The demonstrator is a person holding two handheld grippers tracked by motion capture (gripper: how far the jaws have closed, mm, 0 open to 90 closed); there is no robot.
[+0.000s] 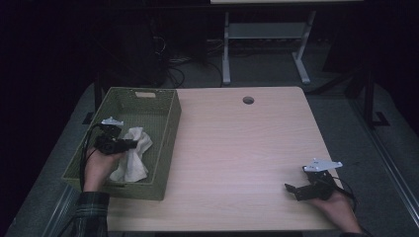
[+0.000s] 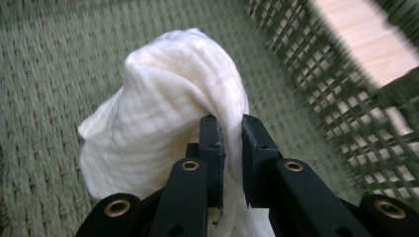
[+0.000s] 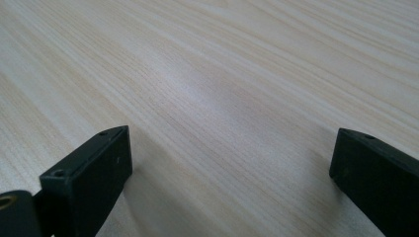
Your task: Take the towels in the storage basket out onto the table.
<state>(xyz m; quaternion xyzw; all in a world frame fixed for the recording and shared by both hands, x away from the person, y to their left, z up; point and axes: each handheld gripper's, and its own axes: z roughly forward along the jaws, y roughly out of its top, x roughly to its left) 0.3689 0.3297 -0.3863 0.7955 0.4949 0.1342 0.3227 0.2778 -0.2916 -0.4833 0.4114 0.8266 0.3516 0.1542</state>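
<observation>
A crumpled white cloth (image 1: 134, 153) lies inside a green woven basket (image 1: 163, 106) at the table's left. My left gripper (image 1: 132, 143) reaches into the basket and is shut on a fold of the cloth. In the left gripper view the two black jaws pinch the white cloth (image 2: 163, 113), which bulges up ahead of my left gripper (image 2: 231, 122), with the basket's woven floor (image 2: 44, 74) behind. My right gripper (image 1: 291, 190) rests near the table's front right edge, held by a hand. Its jaws stand wide apart over bare wood, with nothing between them at my right gripper (image 3: 232, 143).
The light wooden table (image 1: 237, 143) has a round cable hole (image 1: 248, 100) near its far edge. The basket's mesh wall (image 2: 346, 108) rises close on the right of the left gripper. Beyond the table stand a white desk frame (image 1: 267, 44) and cables on a dark floor.
</observation>
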